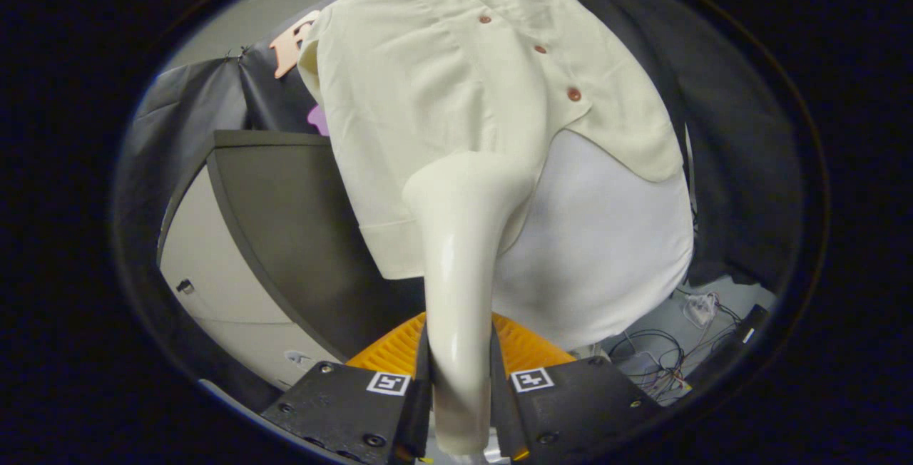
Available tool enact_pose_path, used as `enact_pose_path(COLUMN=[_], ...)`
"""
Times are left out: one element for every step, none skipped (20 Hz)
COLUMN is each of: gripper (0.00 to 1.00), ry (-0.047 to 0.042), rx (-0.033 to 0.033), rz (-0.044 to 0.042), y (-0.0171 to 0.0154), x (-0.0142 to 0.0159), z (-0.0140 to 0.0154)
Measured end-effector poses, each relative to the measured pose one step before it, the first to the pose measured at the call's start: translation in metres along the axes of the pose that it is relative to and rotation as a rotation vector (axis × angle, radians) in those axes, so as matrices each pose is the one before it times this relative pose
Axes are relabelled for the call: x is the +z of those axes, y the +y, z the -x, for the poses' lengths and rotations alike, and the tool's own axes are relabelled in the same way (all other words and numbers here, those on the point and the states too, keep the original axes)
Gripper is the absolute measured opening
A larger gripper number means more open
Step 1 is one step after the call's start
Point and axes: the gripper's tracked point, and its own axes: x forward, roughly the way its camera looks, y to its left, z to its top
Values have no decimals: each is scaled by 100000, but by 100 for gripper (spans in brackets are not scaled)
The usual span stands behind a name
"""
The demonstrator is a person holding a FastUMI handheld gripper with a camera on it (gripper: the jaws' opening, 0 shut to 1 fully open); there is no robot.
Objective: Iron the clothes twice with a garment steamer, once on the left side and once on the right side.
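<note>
Between the fingers: one steamer, gripper clamped on its handle | beyond steamer: one shirt, four buttons

Hand-held gripper clamps steamer against shirt.

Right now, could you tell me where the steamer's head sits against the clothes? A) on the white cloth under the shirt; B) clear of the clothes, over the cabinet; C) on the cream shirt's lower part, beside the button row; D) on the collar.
C: the tool is shut on the steamer, whose head meets the cream shirt low, beside the buttons.
</note>
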Motion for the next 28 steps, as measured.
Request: enact_pose_path(gripper=[37, 37, 37, 37, 37, 37, 37, 37, 37, 37, 37, 37, 37, 37, 37, 37, 37, 37, 37, 37, 37, 37, 37, 37, 37, 37, 37, 37], ry=[1360, 277, 729, 40, -198, -1004, -1229, -1529, -1988, -3255, -1715, -2499, -2466, -2342, -771, -1976, -1819, -2268, -1910, -2310, -3452, -2537, -2743, -2419, -3004, -1988, -1421, -1370], rx=[-122, -383, -259, 183, 165, 152, 394, 734, 502, -223, 382, 416, 126, 72, -469, -1040, -1030, -899, -1047, -1666, -2151, -1707, -1650, -2199, -2073, -1236, -1063, -894], rz=[-538, -138, -278, -549, -486, -230, 437, -82, 224, -722, -1069, -1180, -405, -415, 681, 983, 1133, -18, 61, 366, 68, -819, -1156, -1038, -1221, -874, -77, 649], y=[-273, -102, -106, -47, 67, 71, 154, 88, 151, 32, 115, 176, -58, -51, -265, -402, -597, -634, -829, -769, -1096, -875, -854, -1063, -869, -589, -420, -268], x=[-676, -286, -215, -139, 212, 431, 667, 781, 1086, 1534, 1381, 1534, 1685, 1653, 1344, 1623, 1720, 1774, 2131, 1742, 2287, 1984, 2077, 2111, 2050, 1620, 1649, 1413], z=[66, -63, -27, 197, 216, 312, 415, 578, 596, 509, 572, 550, 675, 522, 436, 412, 477, 483, 332, 138, 71, -29, -276, -453, -652, -820, -999, -861])
